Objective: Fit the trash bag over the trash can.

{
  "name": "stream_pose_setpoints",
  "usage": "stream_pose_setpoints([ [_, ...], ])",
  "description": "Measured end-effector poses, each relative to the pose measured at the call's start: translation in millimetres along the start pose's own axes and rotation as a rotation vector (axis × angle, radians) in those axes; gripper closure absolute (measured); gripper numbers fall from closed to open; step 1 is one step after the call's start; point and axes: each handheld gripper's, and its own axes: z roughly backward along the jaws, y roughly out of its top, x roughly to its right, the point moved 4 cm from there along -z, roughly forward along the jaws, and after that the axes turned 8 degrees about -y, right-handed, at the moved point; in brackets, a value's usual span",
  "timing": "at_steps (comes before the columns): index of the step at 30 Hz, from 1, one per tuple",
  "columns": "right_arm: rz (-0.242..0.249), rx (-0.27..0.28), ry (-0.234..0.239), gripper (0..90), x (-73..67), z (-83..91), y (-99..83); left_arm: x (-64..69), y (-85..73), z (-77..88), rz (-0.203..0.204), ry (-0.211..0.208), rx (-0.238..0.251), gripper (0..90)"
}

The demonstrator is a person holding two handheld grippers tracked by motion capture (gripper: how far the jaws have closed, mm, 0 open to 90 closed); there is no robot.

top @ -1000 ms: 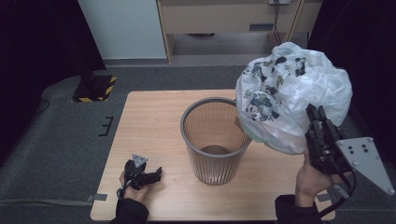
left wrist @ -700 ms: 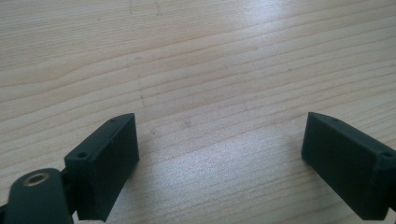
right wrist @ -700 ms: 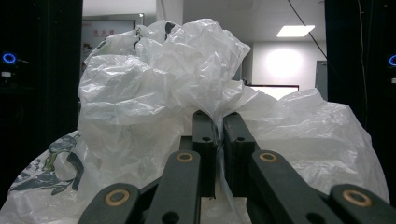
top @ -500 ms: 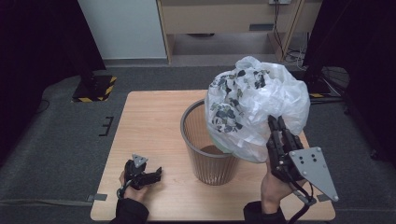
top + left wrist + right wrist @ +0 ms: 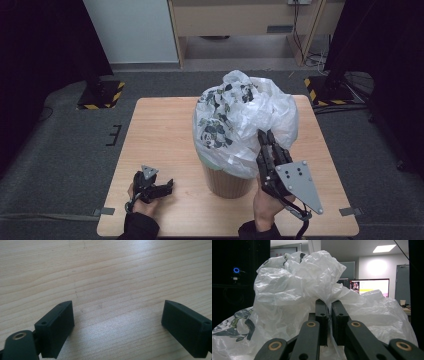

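**A:** What is happening on the table (image 5: 150,130)?

**B:** A person is sitting at the near edge of a wooden table with a gripper in each hand. The right gripper (image 5: 265,137) is pinching a fold of a large, puffy white plastic bag (image 5: 245,120), and its jaws are pressed together on the film. The bag, printed with dark leaves on its left side, is hanging over the mouth of a brown mesh wastebasket (image 5: 227,182) standing at the table's middle, and it is hiding the rim.

**A:** And the other hand?

**B:** The left gripper (image 5: 167,186) is resting on the table at the near left, well apart from the basket. In the left gripper view its jaws are standing wide apart with nothing but bare wood between them.

**A:** What might go wrong from here?

**B:** The bag is billowing wider than the basket, so it may be snagging on the rim or draping outside instead of dropping in. Only one thin pinch is holding it; in the right gripper view the plastic (image 5: 317,285) is bunching between the jaws, and I judge the slick film could be slipping free. The basket looks light and nothing is steadying it, so a sideways push from the bag could be tipping or sliding it. Whether the bag's opening is facing down I cannot tell.
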Motion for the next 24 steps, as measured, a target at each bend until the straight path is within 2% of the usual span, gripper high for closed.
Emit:
stream_pose_setpoints([
  [10, -0.009, -0.007, 0.011, 85.4, -18.6, 2.7, -6.5, -0.1, 0.0, -0.1, -0.001, -0.001, 0.0, 10.3],
  [17, -0.003, -0.042, 0.002, 84.2, -16.5, -4.4, -14.8, -0.1, 0.1, 0.0, -0.001, -0.001, 0.0, 10.3],
  [21, -0.016, -0.072, 0.039, 76.7, -17.1, -8.3, -21.4, -0.1, 0.1, -0.1, -0.001, -0.001, 0.0, 10.2],
  [22, -0.019, -0.083, 0.062, 71.6, -18.8, -8.8, -22.6, -0.1, 0.1, -0.1, -0.001, -0.001, 0.0, 10.2],
  [24, -0.018, -0.081, 0.071, 65.8, -19.3, -9.1, -22.2, -0.1, 0.1, 0.0, -0.001, -0.001, 0.0, 10.3],
])
